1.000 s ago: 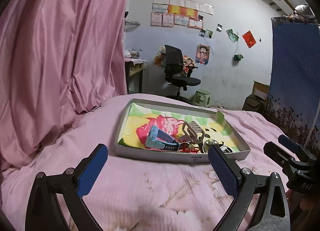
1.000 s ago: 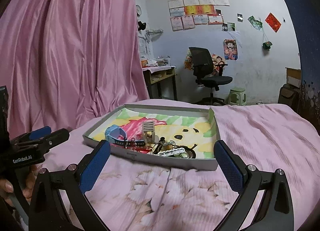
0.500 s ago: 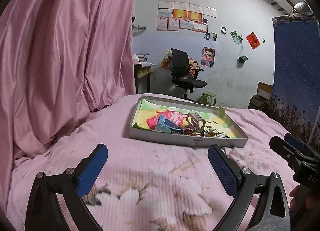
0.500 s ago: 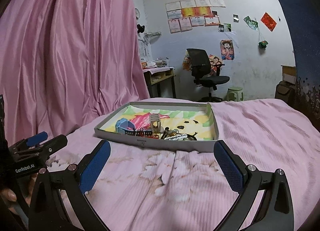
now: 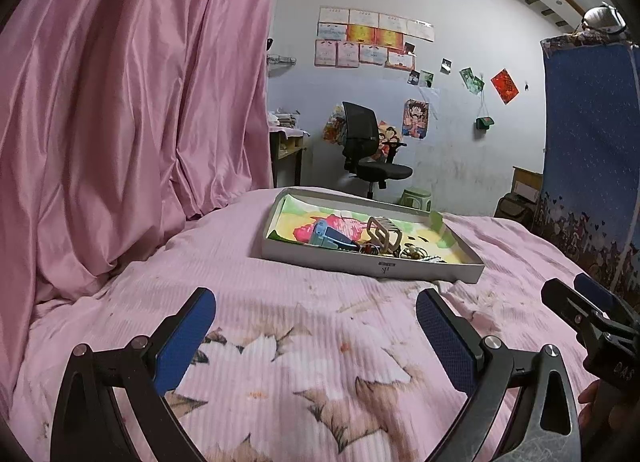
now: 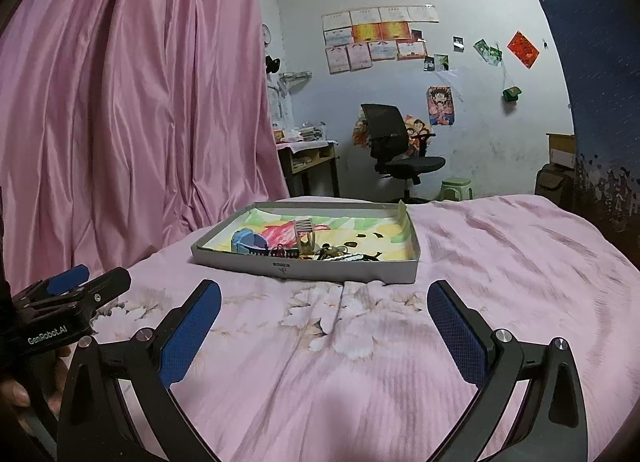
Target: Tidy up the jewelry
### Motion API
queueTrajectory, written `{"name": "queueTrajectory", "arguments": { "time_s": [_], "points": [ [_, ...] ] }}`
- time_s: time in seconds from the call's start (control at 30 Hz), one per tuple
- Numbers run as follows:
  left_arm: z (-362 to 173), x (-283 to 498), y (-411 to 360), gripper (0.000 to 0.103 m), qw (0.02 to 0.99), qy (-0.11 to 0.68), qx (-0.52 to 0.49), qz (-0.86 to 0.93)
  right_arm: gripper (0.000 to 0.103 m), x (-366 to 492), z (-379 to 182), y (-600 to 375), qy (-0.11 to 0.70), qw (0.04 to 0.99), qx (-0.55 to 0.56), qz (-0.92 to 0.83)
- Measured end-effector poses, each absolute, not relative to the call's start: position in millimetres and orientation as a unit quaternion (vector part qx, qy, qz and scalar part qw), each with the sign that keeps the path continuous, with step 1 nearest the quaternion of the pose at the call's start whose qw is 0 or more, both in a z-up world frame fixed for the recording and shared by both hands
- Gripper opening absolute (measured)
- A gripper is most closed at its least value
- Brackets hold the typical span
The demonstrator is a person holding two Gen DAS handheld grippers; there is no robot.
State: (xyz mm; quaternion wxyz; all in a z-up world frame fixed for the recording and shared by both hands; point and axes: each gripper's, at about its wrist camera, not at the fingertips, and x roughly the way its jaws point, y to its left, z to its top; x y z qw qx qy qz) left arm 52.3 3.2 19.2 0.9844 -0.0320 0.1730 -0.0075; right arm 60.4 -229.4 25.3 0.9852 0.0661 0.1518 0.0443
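Item: jewelry tray on bed, sorting not visibly begun.

One shallow grey tray [image 6: 304, 268] with a colourful printed lining, set on the pink floral bedspread [image 6: 500, 262]. Contents lie in a mixed heap along the tray's near wall: a blue watch [image 6: 248, 242] at the tray's left, a tan slatted hair clip [image 6: 304, 232] standing at its middle, and a tangle of small metallic pieces [image 6: 340, 255] just right of the clip, too small to tell apart. The far half of the tray is bare lining. Left tongs [image 5: 316, 330] and right tongs [image 6: 324, 322] both stand wide and empty, hovering over the bedspread well short of the tray's near wall, neither touching it. Judgement: nothing looks separated or laid out yet; the whole job of picking apart and arranging the pieces appears to remain.
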Motion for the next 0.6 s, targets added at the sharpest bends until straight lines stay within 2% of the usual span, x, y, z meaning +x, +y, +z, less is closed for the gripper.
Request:
{"name": "queueTrajectory", "arguments": {
  "time_s": [0.6],
  "points": [
    [17.9, 47.7, -1.5, 0.101, 0.985, 0.171, -0.026, -0.006, 0.102, 58.0, 25.4, -228.0, 0.153, 0.985, 0.063, 0.042]
  ]
}}
